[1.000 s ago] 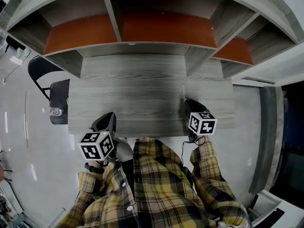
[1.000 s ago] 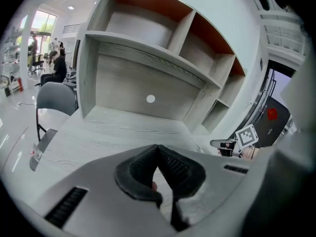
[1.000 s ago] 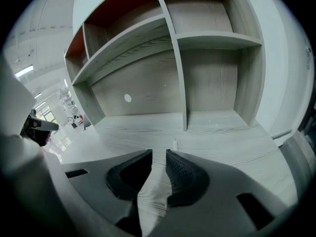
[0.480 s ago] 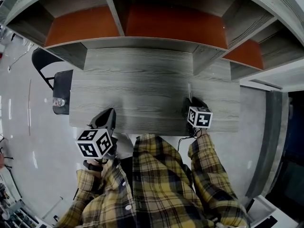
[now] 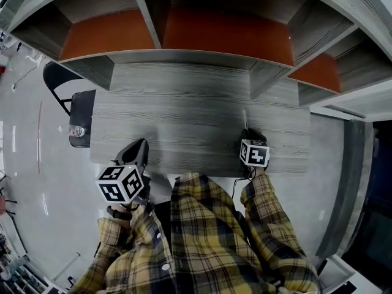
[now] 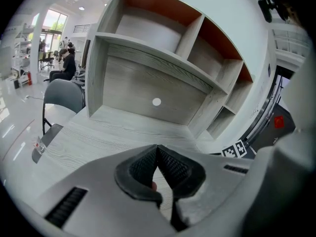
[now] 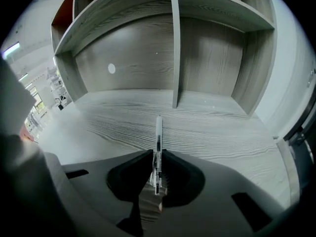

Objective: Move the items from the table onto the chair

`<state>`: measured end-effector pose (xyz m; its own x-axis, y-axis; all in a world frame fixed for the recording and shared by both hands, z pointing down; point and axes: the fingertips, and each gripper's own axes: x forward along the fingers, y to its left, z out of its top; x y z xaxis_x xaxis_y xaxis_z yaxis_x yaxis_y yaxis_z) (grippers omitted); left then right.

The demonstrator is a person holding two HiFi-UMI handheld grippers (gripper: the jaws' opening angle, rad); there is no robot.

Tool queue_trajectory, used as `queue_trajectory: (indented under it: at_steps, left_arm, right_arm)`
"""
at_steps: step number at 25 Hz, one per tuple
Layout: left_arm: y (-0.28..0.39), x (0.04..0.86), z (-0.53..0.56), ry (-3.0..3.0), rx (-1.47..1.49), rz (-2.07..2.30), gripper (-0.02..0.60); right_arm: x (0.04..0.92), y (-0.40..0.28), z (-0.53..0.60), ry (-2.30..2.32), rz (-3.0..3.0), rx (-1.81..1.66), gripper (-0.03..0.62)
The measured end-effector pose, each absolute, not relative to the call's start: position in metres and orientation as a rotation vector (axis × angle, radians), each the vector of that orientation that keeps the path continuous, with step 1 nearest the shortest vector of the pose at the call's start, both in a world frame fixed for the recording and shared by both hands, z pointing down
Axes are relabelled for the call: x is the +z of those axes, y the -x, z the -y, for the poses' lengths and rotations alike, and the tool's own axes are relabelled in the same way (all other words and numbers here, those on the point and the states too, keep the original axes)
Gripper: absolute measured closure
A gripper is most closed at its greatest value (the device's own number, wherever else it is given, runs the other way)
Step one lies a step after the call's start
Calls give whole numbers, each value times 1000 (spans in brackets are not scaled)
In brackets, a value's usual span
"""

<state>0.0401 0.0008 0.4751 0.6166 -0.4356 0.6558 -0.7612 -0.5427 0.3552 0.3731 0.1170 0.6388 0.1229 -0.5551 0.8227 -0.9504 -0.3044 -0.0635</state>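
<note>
1. Right gripper [image 5: 248,133] sits over the table [image 5: 184,103] near its front edge, at about 4 o'clock of the tabletop in the head view.
2. Right claw is closing. A white pen [image 7: 158,130] runs down the gap between the jaws, and the jaw tips meet its barrel on both sides, so it is grasping the pen.
3. In the head view the pen [image 5: 245,119] sticks out past the jaw tips toward 12 o'clock, at the shelf unit [image 5: 214,35]. The free end lies low over the wood; actual contact with the table cannot be told.
4. Left gripper [image 5: 137,146] is at the table's front edge, about 7 o'clock of the tabletop and well apart from the right one.
5. Left claw is clenched. The left gripper view shows the left gripper [image 6: 158,151] with its pads together at the tips and nothing between them.
6. The chair [image 5: 78,112] stands at 9 o'clock of the table, just beside its left end, with a black seat and backrest.
7. A small clear item [image 5: 76,131] lies on the chair seat near the table side. It is too small to identify.
8. The tabletop shows no other loose item besides the pen.
9. The person's plaid shirt [image 5: 202,237] fills the head view at 6 o'clock.
</note>
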Motion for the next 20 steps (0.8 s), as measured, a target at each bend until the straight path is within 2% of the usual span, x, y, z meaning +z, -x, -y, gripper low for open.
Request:
queue_trajectory:
  at_steps: [11,20]
  left_arm:
    - [-23,477,-10,-2176,644,963,577]
    - [37,483,0,-2095,530,1010,577]
  right_arm:
    - [618,-354,-103,-1945,1557,1138,530]
    - [579,-262,-50,-1846,1746,1093,530]
